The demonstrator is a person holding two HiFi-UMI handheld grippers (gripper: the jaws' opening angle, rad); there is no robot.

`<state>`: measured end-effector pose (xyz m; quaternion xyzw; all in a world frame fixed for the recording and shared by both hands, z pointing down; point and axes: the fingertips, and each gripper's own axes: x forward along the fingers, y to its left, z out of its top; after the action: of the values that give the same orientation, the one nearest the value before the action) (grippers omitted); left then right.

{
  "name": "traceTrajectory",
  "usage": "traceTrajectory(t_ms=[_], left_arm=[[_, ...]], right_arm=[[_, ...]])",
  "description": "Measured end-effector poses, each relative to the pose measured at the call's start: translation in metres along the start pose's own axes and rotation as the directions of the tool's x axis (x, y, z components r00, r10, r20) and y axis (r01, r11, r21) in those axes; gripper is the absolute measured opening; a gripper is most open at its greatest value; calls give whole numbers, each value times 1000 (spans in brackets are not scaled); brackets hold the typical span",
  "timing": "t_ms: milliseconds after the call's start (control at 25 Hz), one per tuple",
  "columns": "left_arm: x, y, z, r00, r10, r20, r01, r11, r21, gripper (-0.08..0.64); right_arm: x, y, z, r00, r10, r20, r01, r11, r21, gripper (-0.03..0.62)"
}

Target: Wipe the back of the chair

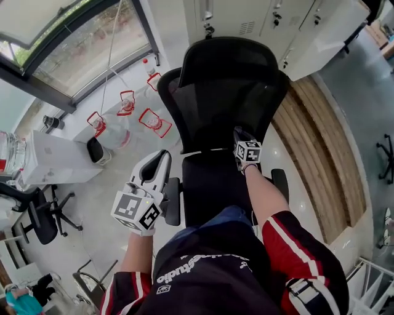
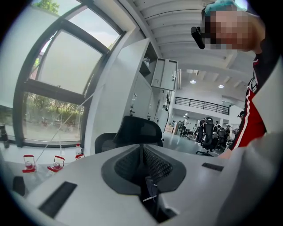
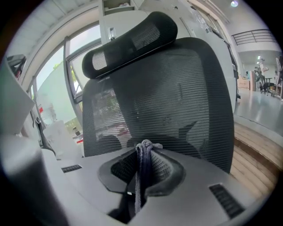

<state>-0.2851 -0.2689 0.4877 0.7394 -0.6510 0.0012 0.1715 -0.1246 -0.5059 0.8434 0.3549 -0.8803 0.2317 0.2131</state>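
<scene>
A black mesh office chair stands in front of me, with its headrest [image 1: 225, 55] above the backrest [image 1: 221, 104] and seat [image 1: 212, 184]. My right gripper [image 1: 239, 133] is low against the front of the backrest, shut on a bunched grey cloth [image 3: 143, 152]. In the right gripper view the mesh backrest [image 3: 172, 92] fills the frame just beyond the cloth, under the headrest [image 3: 132, 37]. My left gripper [image 1: 159, 161] is held off to the chair's left by the armrest [image 1: 172, 200], its jaws together with nothing between them. The left gripper view shows the headrest [image 2: 137, 130] farther off.
Several water jugs with red handles [image 1: 126, 107] stand on the floor under the window at the left. White lockers [image 1: 271, 18] rise behind the chair. A wooden platform [image 1: 314, 147] runs along the right. Another office chair [image 1: 40, 215] stands at the far left.
</scene>
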Motion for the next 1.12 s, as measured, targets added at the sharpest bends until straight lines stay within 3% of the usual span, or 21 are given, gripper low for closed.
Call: traceTrajectory(t_ms=[440, 720, 1120], left_arm=[[-51, 47, 6, 992, 123, 40, -121, 992, -40, 38], [-75, 66, 9, 983, 176, 53, -173, 983, -52, 38], [-105, 84, 1, 974, 217, 62, -211, 974, -80, 38]], right_arm=[[41, 118, -6, 985, 163, -61, -167, 984, -68, 63], [59, 193, -15, 957, 271, -104, -282, 954, -104, 63], [63, 261, -24, 907, 396, -144, -413, 902, -122, 63]])
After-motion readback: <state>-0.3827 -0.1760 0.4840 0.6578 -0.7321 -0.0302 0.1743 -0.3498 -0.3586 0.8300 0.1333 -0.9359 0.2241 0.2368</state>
